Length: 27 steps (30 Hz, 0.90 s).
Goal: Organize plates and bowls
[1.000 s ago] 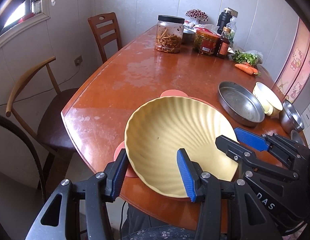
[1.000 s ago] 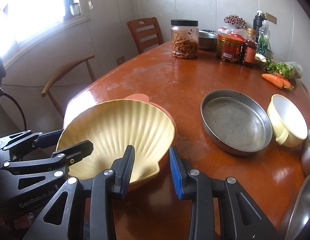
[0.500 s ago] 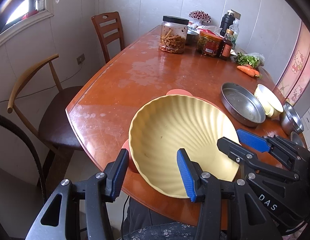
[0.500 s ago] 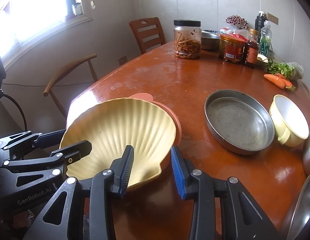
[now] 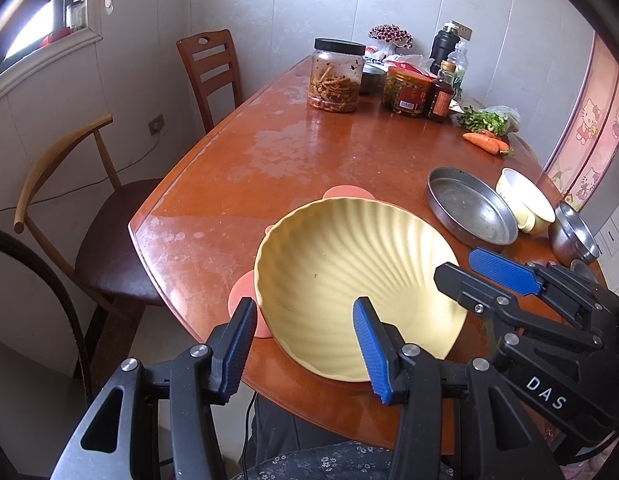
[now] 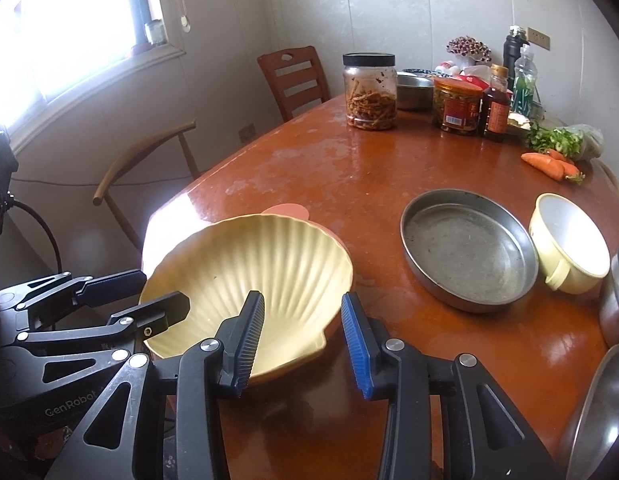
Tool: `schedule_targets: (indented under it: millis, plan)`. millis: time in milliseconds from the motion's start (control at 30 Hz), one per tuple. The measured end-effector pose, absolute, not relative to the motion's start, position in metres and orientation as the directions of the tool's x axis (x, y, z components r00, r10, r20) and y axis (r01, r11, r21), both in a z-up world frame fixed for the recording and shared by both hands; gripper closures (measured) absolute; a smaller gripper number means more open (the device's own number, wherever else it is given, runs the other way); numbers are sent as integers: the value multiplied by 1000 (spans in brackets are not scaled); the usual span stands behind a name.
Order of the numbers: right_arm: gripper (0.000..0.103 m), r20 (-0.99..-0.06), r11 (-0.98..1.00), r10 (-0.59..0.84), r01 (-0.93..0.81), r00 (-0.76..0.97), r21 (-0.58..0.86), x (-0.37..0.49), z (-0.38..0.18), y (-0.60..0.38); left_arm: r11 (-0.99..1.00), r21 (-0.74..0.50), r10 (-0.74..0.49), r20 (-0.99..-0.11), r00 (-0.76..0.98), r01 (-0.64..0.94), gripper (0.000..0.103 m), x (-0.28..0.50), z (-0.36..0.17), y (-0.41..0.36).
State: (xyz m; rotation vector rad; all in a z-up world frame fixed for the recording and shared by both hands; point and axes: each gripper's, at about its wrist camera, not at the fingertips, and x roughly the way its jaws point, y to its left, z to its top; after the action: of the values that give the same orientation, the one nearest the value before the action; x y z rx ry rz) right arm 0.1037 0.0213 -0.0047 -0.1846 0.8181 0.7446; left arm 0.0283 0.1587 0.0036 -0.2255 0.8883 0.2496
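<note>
Shell plate rests on glossy wooden table — both grippers gape, chairs alongside.

yellow shell-shaped plate sits ribbed side up on a pink plate at the near edge of the table, pink rim peeking out behind and left of it. right of the shell plate, a round metal pan lies flat, then a cream bowl tilted on its side, then a steel bowl.
</note>
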Motion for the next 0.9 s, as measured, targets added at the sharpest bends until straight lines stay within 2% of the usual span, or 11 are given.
schedule_targets:
  millis: [900]
  plan:
    - [61,-658,799,523,-581,542,156,116,28,-47,978,-76,73,-751,656,-196,49,46,32,99]
